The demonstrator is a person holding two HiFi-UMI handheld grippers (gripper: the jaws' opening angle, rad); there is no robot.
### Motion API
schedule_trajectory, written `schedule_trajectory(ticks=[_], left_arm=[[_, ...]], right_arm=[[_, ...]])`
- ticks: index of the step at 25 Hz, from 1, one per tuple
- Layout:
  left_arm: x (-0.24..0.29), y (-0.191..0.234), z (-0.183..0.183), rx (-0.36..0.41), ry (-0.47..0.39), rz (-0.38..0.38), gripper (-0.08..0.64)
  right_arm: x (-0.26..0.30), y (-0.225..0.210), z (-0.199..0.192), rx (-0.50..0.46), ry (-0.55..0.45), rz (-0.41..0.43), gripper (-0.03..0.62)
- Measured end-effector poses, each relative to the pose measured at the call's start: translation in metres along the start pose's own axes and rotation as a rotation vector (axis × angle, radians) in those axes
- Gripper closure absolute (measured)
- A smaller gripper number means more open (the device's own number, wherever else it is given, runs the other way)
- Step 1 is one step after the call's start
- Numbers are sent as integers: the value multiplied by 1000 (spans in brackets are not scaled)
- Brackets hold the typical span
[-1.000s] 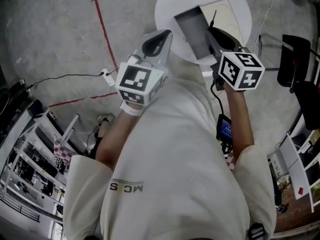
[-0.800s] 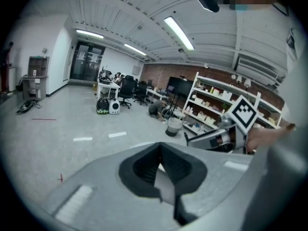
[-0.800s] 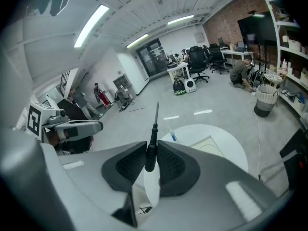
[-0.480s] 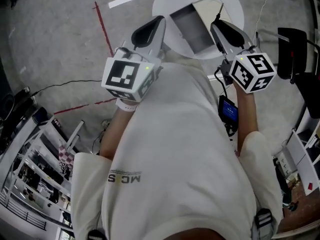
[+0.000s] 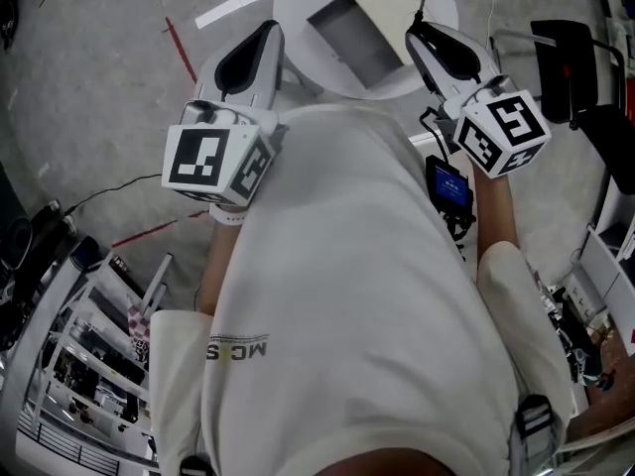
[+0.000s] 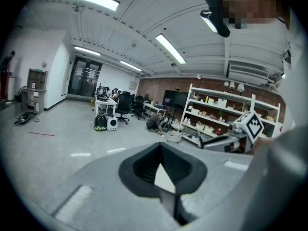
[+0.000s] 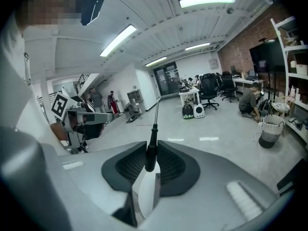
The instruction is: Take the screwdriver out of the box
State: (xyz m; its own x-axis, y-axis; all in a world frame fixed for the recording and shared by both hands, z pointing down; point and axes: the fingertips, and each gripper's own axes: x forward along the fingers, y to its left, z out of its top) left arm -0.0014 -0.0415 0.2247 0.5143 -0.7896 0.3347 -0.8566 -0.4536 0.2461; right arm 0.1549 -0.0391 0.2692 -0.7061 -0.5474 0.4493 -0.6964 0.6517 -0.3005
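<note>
The right tongs (image 7: 152, 152) had lifted back from the open box (image 5: 349, 36) on the round counter (image 5: 290, 8), clamped on the screwdriver (image 7: 153, 131). The left tongs (image 5: 260, 40) had withdrawn too, closed and empty. The removal looked complete.

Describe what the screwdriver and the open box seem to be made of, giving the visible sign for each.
Screwdriver: the handle looks like matt black plastic or rubber; the thin shaft looks like grey metal with a slight sheen. Box: probably card, with a flat cream lid and a dull grey inside; too small to be sure.
</note>
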Motion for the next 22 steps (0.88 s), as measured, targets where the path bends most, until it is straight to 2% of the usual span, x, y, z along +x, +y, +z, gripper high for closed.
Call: schedule_trajectory(ticks=[4, 10, 22], left_arm=[[-7, -9, 5, 10, -12, -4, 558], [-8, -26, 3, 19, -4, -12, 558], [5, -41, -10, 42, 47, -42, 558]], right_arm=[[-17, 11, 4, -52, -41, 6, 523], [-41, 20, 4, -82, -102, 26, 523], [-37, 17, -3, -110, -101, 64, 522]])
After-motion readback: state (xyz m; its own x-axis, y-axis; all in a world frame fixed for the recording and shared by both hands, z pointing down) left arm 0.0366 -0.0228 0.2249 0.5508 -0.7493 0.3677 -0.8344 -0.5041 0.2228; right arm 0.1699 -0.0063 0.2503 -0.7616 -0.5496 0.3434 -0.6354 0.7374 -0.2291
